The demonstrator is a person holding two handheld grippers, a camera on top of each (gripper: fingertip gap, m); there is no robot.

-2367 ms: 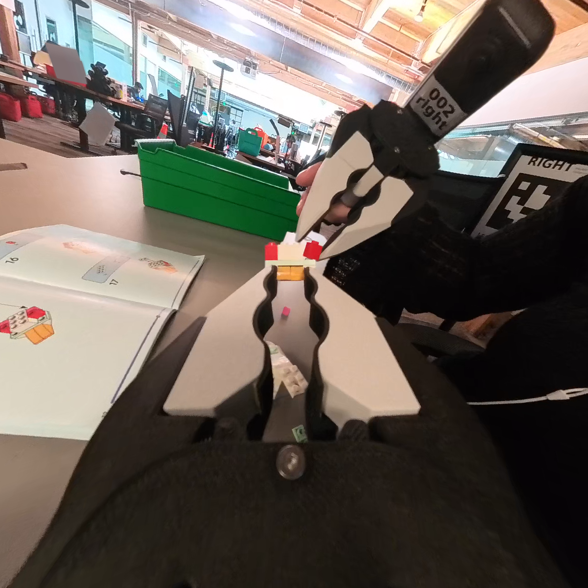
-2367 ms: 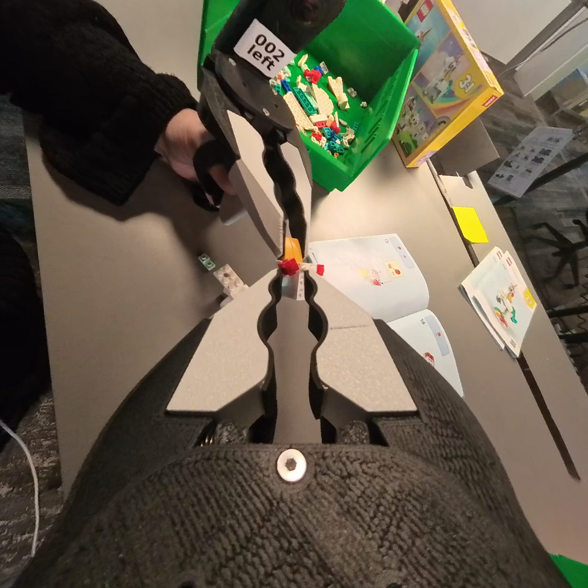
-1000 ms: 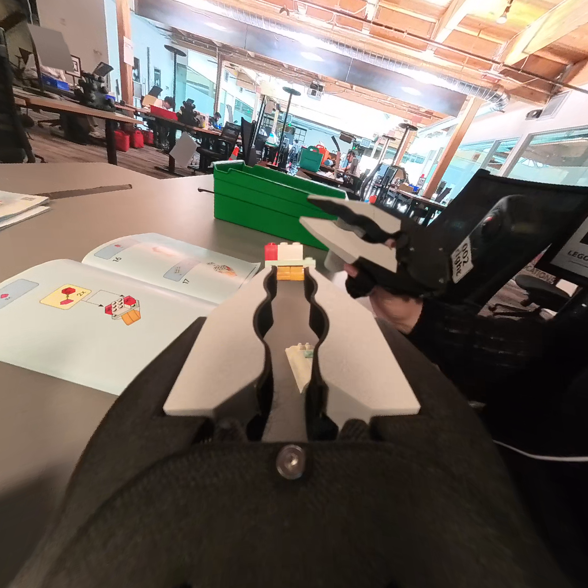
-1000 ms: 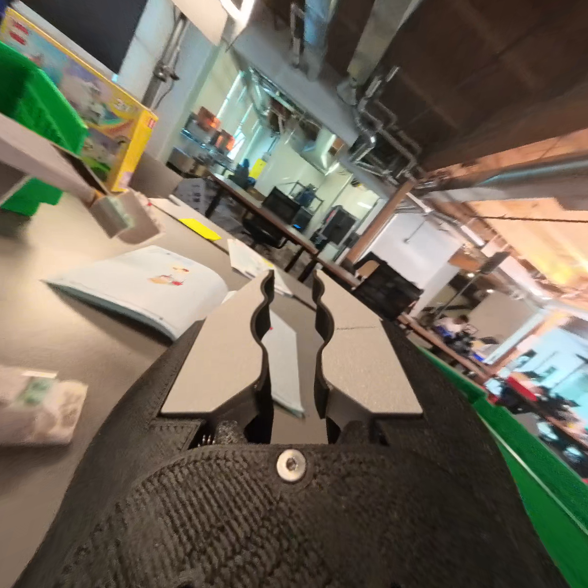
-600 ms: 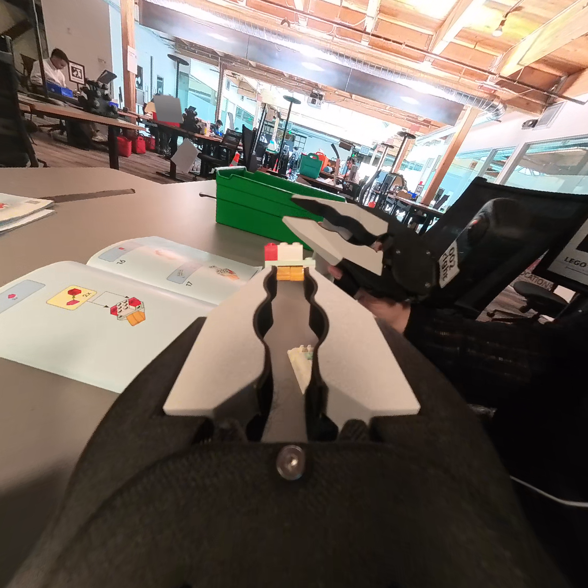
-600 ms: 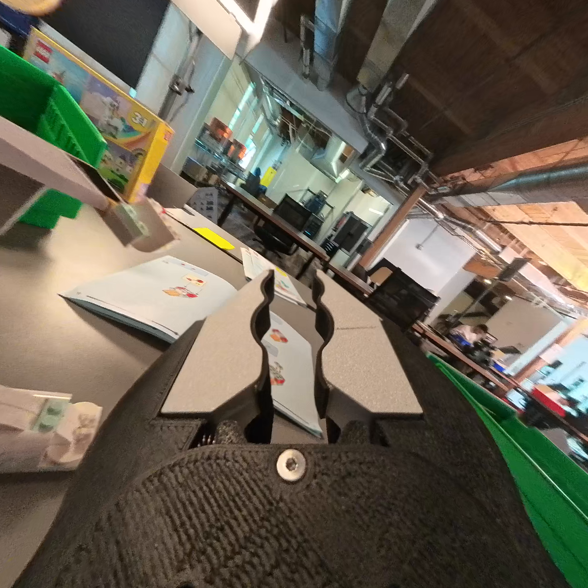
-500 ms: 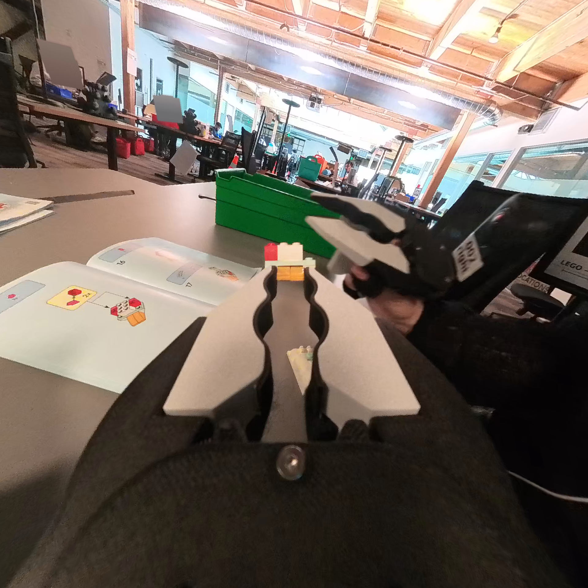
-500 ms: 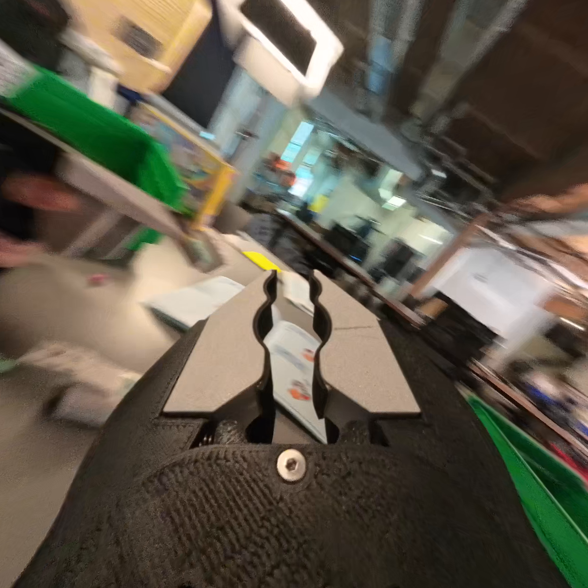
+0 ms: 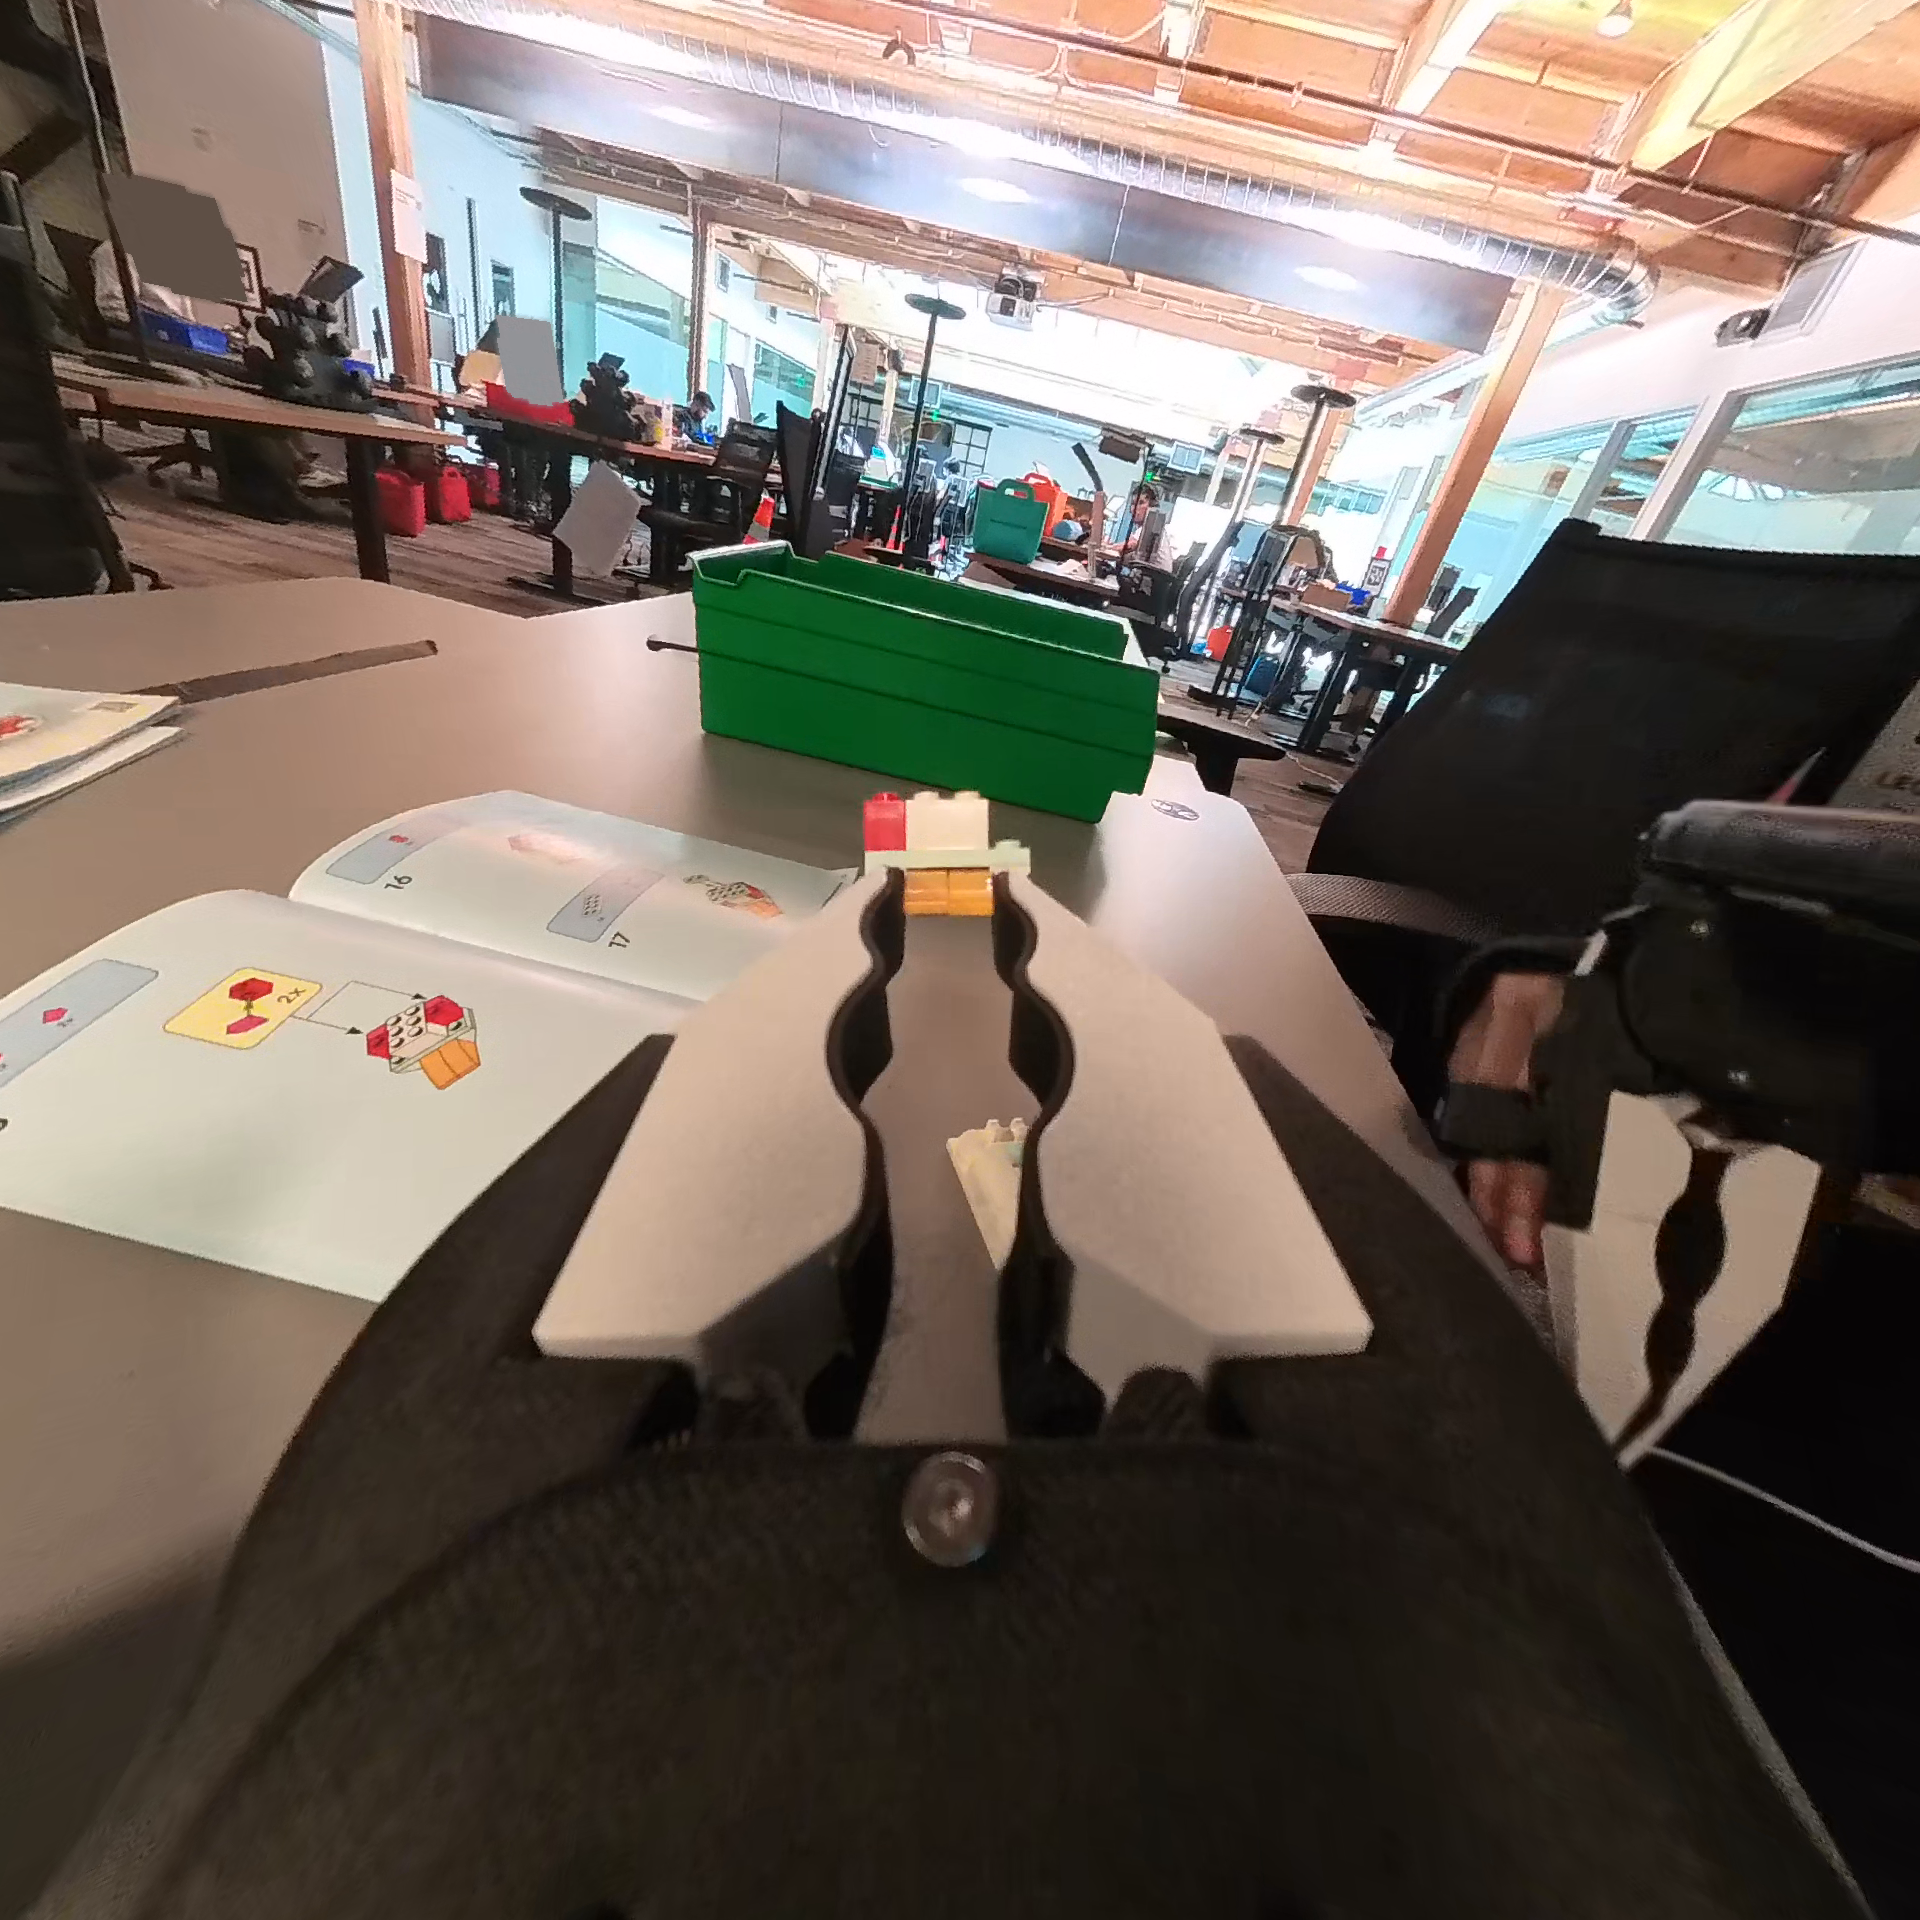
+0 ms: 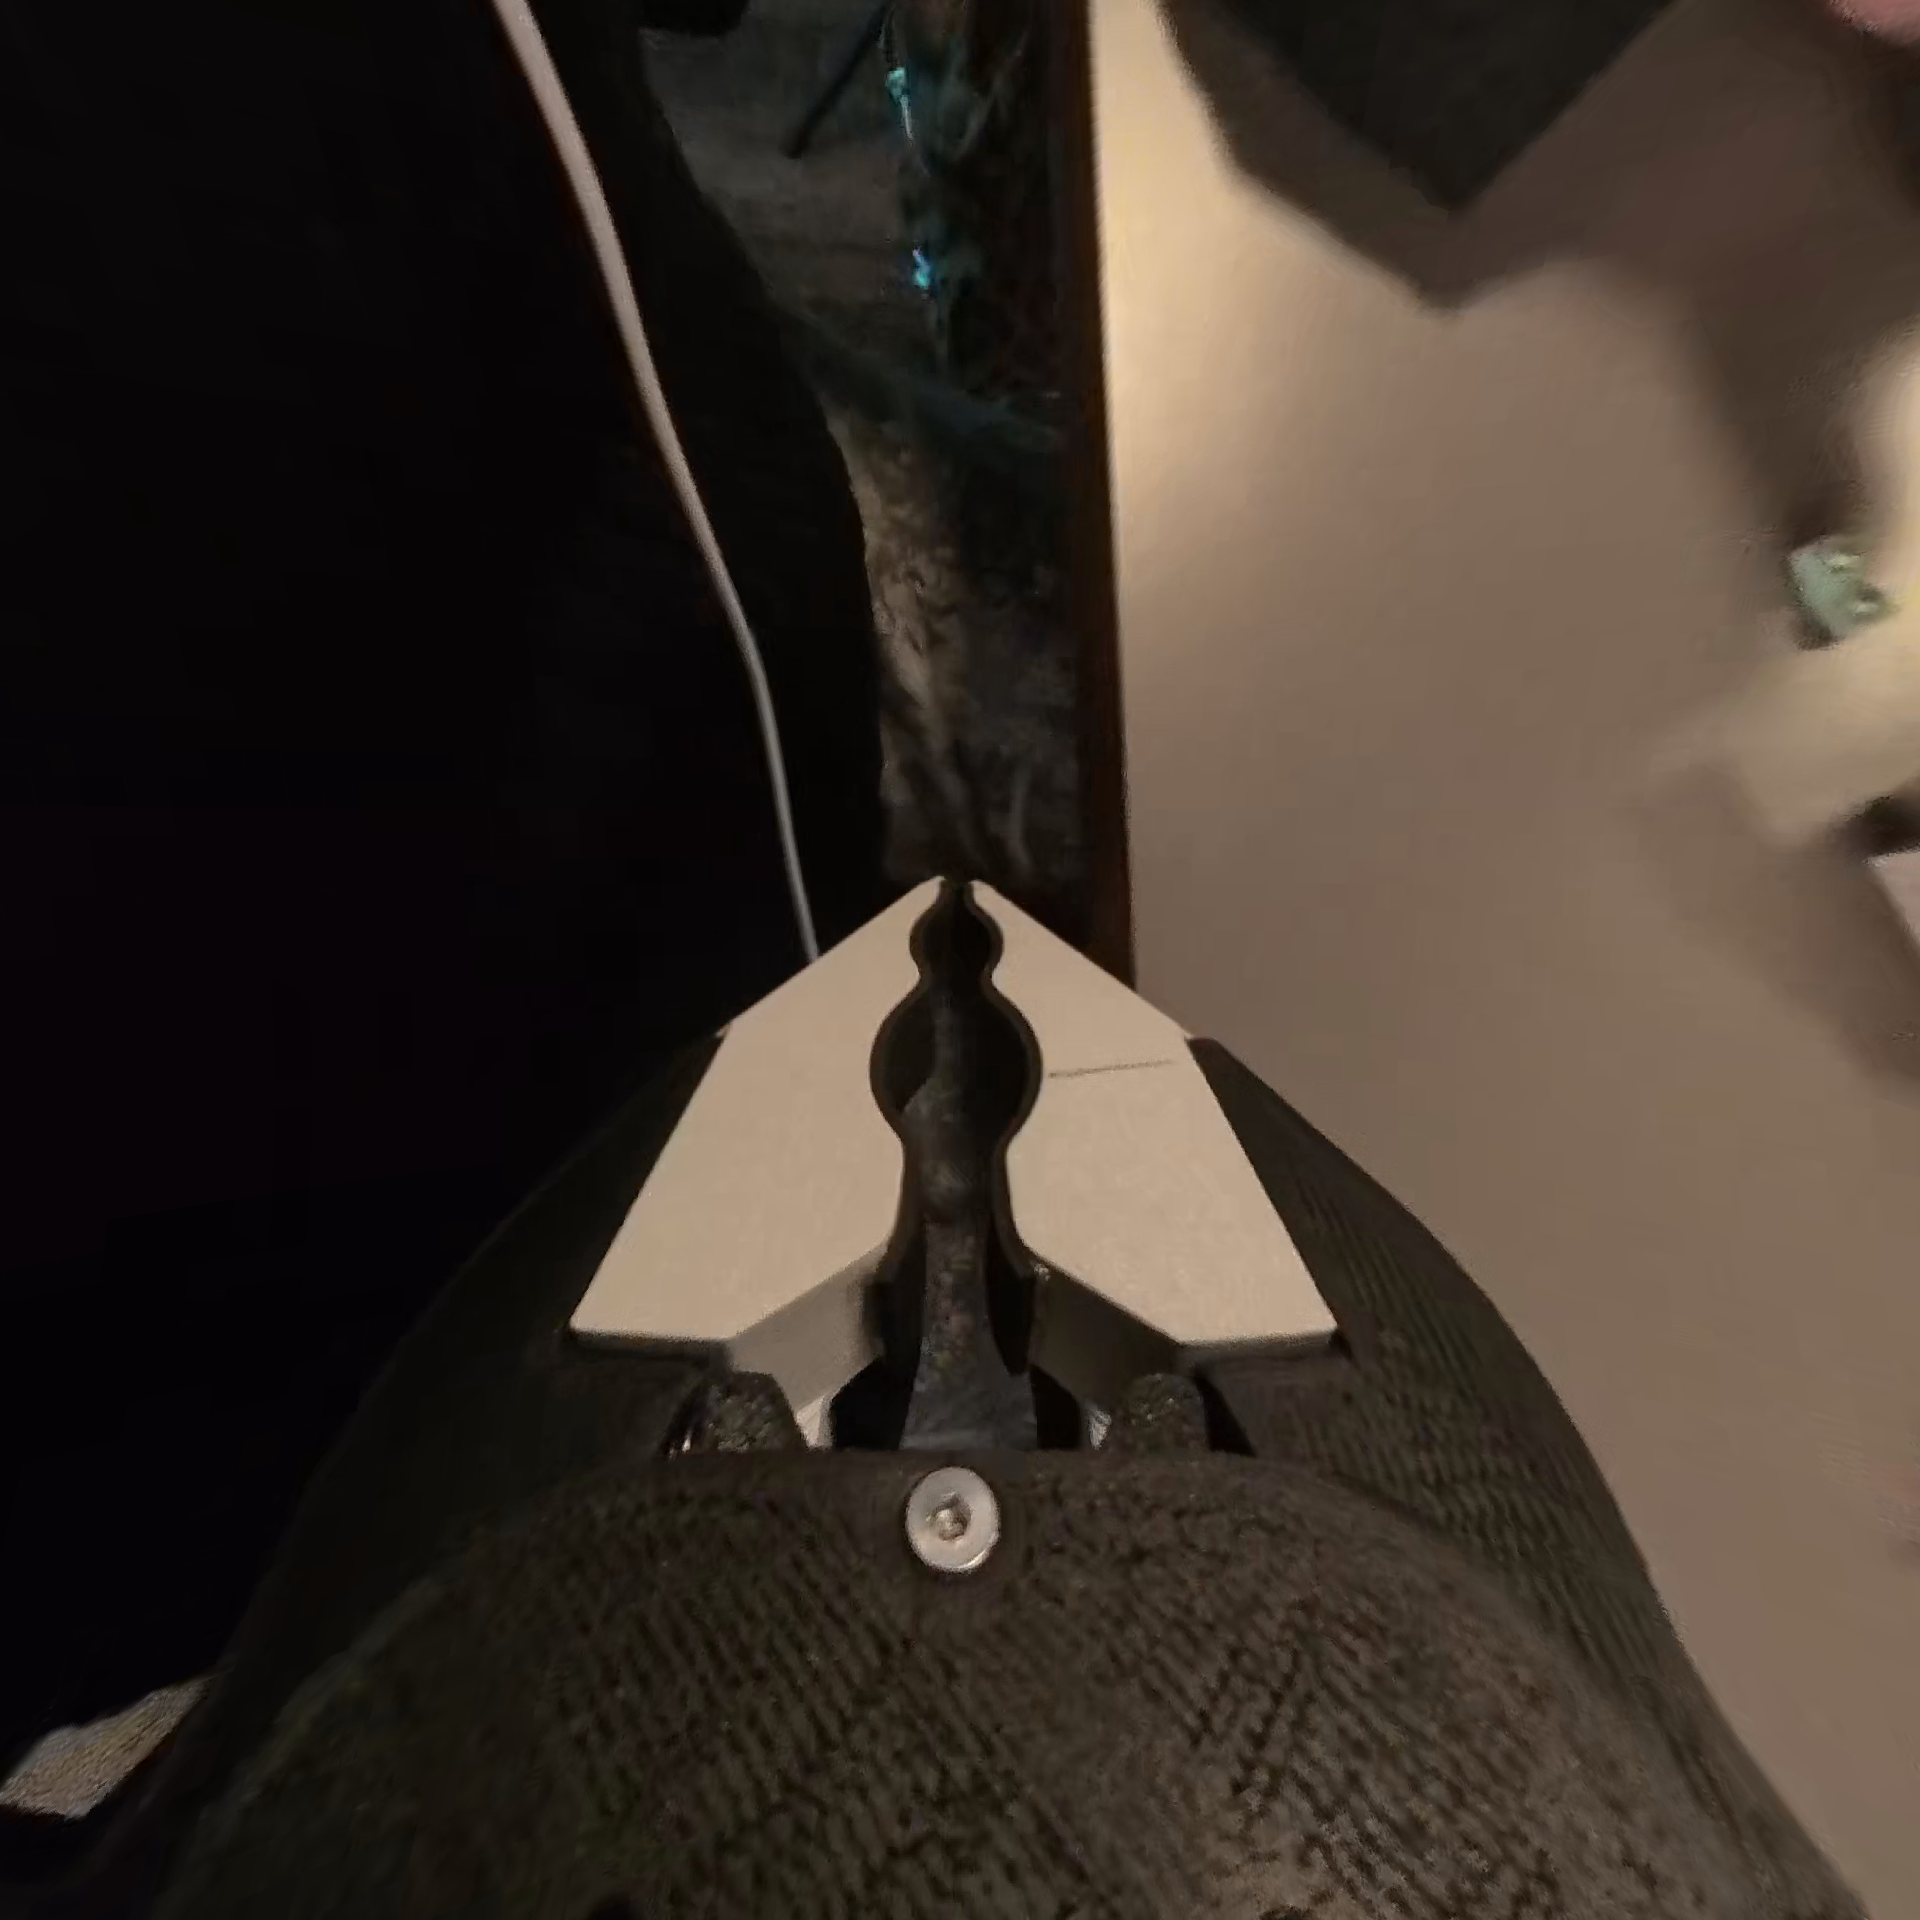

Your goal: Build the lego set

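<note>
Keep the left tongs [image 9: 948, 883] clamped on the orange base of the small red, white and orange brick assembly [image 9: 940, 847], holding it level above the grey desk [image 9: 520, 717]. The right tongs [image 10: 954, 885], closed to a sliver and empty, point past the desk edge. Fetch the next brick from the green plastic bin [image 9: 925, 686] behind the assembly. The open instruction booklet [image 9: 312, 1039] lies left of it; loose white pieces [image 9: 987, 1169] lie beneath, so lower carefully.
</note>
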